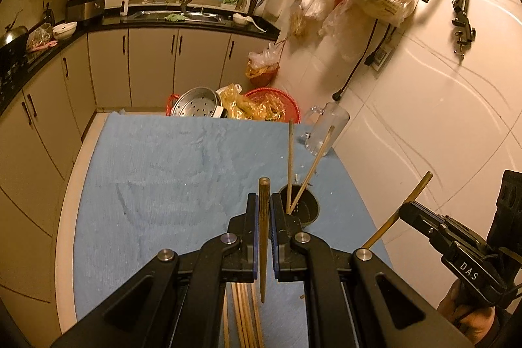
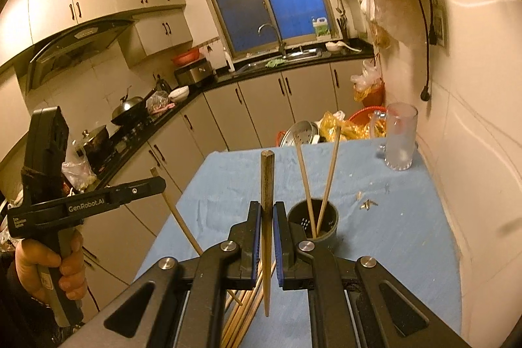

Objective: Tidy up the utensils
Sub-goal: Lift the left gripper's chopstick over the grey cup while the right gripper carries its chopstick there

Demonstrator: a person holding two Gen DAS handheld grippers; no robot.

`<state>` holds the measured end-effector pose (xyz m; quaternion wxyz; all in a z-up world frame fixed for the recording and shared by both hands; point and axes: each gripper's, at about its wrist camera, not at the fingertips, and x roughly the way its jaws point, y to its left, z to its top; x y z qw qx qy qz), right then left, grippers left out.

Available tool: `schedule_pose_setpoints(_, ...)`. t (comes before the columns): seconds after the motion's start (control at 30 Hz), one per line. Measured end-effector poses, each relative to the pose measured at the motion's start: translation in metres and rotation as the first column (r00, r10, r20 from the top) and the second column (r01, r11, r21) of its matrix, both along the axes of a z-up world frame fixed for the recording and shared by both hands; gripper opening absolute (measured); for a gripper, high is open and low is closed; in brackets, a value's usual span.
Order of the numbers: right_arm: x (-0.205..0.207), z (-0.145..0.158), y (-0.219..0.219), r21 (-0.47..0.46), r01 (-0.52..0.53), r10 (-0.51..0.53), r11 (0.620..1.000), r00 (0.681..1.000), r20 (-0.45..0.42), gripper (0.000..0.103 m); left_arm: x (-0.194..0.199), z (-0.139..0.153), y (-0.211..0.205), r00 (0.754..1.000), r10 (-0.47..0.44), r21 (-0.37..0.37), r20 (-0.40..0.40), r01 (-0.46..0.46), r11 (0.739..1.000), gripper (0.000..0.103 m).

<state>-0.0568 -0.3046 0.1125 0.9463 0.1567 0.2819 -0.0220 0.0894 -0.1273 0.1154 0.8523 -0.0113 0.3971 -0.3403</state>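
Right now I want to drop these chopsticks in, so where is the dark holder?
The holder stands on the blue cloth, just right of the right gripper, with two chopsticks inside; the glass mug is beyond.

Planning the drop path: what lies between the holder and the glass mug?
Right wrist view: only bare blue cloth with small scraps between holder and mug.

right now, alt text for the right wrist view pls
The right gripper is shut on a chopstick above a blue-clothed table. A dark holder just beyond holds two chopsticks; more lie below. At left, the left gripper holds another chopstick.
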Motion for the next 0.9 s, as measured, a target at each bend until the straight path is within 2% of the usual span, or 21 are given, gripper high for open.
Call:
schedule_pose_setpoints(0.57, 0.003, 0.052, -0.025, -0.036, 0.066, -0.061, 0.997, 0.991, 0.119, 0.008, 0.013, 0.045, -0.032, 0.996, -0.04, -0.074, 0.078, 0.046, 0.996, 0.006)
schedule_pose_setpoints(0.9, 0.012, 0.062, -0.027, -0.066, 0.07, -0.06, 0.995, 0.988, 0.144, 0.008, 0.022, 0.053, -0.046, 0.994, -0.046, -0.083, 0.1, 0.055, 0.995, 0.006)
